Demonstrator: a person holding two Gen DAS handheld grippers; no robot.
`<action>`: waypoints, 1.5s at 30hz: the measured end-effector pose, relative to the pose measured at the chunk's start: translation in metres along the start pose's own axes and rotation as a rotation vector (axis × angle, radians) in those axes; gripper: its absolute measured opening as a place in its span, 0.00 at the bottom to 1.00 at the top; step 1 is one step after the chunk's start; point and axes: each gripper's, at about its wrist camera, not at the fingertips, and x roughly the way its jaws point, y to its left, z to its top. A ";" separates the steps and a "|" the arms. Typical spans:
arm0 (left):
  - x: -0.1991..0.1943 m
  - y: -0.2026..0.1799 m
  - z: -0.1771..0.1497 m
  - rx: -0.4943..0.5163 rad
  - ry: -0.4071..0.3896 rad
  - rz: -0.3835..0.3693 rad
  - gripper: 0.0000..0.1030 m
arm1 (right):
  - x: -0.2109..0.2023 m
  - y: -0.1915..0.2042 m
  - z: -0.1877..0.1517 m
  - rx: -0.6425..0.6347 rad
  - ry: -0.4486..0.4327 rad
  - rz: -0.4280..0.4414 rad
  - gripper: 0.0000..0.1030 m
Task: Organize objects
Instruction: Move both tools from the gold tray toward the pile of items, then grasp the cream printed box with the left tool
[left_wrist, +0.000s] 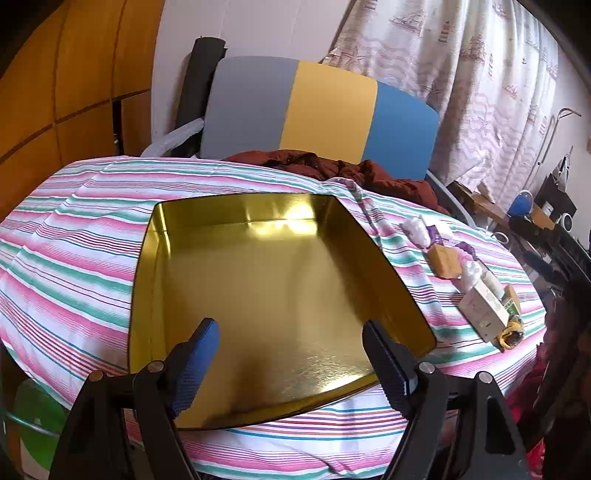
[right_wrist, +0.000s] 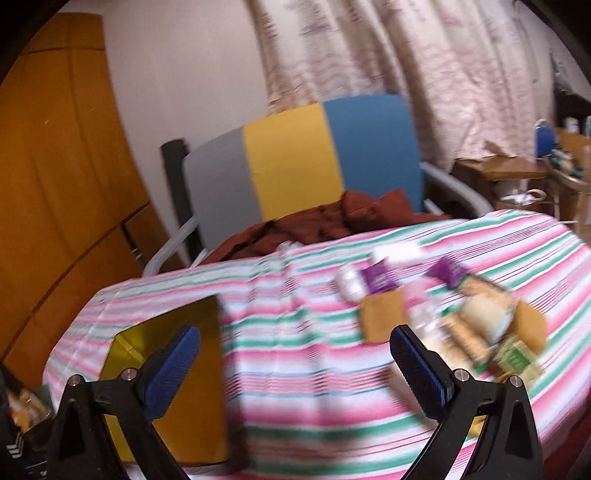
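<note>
A gold metal tin (left_wrist: 266, 288) lies open and empty on the striped tablecloth. My left gripper (left_wrist: 291, 332) hangs open over the tin's near edge, nothing between its blue pads. To the tin's right lies a row of small packages: a tan box (left_wrist: 445, 260), a pale carton (left_wrist: 482, 310), purple packets (left_wrist: 432, 234) and white wrapped items. In the blurred right wrist view the same pile (right_wrist: 443, 306) lies ahead and to the right. My right gripper (right_wrist: 295, 343) is open above bare cloth, with the tin (right_wrist: 173, 332) at its left.
The striped tablecloth (left_wrist: 74, 236) covers a round table. A grey, yellow and blue chair back (left_wrist: 317, 110) stands behind it with dark red cloth (left_wrist: 351, 173) draped on the seat. A wooden cabinet (left_wrist: 55, 92) is at the left, and curtains and a cluttered desk at the right.
</note>
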 end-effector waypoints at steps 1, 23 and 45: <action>0.000 -0.003 -0.001 0.008 0.001 -0.004 0.79 | -0.002 -0.006 0.003 0.005 -0.005 -0.009 1.00; 0.035 -0.117 0.022 0.201 0.081 -0.228 0.81 | 0.009 -0.232 0.029 0.456 0.003 -0.265 1.00; 0.173 -0.281 0.022 0.150 0.423 -0.458 0.85 | -0.007 -0.205 0.031 0.397 -0.095 -0.160 1.00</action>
